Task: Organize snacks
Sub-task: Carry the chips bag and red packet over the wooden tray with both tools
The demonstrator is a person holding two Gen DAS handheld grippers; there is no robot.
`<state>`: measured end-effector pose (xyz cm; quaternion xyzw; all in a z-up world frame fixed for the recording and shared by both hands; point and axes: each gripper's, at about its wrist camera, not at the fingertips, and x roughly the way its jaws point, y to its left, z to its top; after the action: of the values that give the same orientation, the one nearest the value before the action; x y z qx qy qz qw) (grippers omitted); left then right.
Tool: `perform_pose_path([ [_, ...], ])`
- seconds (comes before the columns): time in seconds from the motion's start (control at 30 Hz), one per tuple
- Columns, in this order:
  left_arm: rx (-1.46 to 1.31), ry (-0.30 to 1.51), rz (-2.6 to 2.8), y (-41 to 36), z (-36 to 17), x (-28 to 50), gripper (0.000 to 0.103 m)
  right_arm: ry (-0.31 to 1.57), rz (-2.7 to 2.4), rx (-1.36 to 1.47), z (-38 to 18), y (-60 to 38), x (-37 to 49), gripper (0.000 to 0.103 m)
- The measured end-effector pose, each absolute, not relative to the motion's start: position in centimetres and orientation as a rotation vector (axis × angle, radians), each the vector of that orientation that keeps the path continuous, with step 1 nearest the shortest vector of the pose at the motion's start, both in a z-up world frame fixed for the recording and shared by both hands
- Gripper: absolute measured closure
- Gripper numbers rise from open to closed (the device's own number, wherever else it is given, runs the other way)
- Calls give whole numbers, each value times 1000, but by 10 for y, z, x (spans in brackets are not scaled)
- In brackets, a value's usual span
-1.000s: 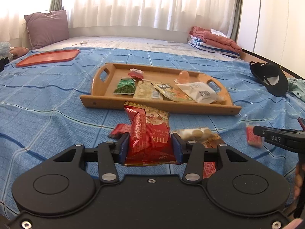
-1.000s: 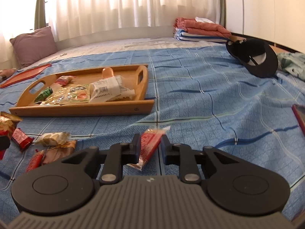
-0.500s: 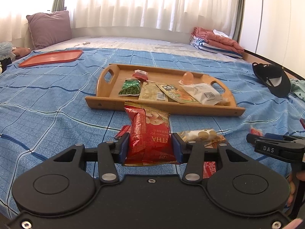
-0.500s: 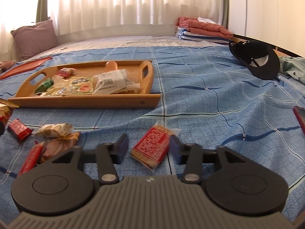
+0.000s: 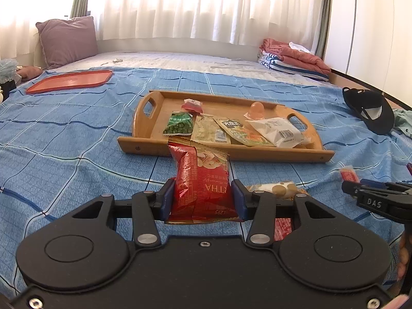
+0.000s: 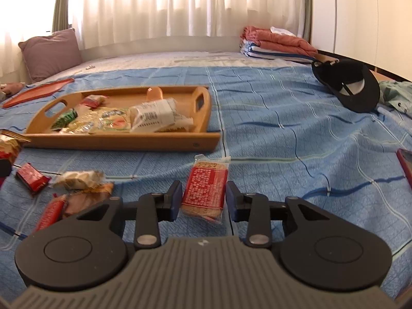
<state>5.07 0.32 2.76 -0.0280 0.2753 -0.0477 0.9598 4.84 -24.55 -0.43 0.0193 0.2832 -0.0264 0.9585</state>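
Observation:
My left gripper is shut on a tall red snack bag, held upright just before the wooden tray. The tray holds a green pea packet, a white bag and other snacks. My right gripper is closing around a flat red cracker packet that lies on the blue bedspread. Its pads stand close beside the packet's edges with thin gaps still showing. The right gripper's fingers also show at the right edge of the left wrist view.
Loose snacks lie left of the right gripper: a small red packet, a pale cracker bag and a red stick. A black cap, folded clothes, an orange lid and a pillow lie farther off.
My right gripper let go of the red cracker packet, which dropped flat onto the bed, and its jaws opened wide and then narrowed around it. The left gripper kept its hold.

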Motion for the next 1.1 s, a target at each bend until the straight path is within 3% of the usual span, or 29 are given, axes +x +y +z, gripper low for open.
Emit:
perform_pose_path([
  [0.53, -41, 555, -135, 10, 64, 106, 59, 530, 71, 127, 48, -235, 83, 63],
  [1.1, -104, 665, -199, 39, 87, 243, 59, 635, 180, 191, 71, -243, 197, 63],
])
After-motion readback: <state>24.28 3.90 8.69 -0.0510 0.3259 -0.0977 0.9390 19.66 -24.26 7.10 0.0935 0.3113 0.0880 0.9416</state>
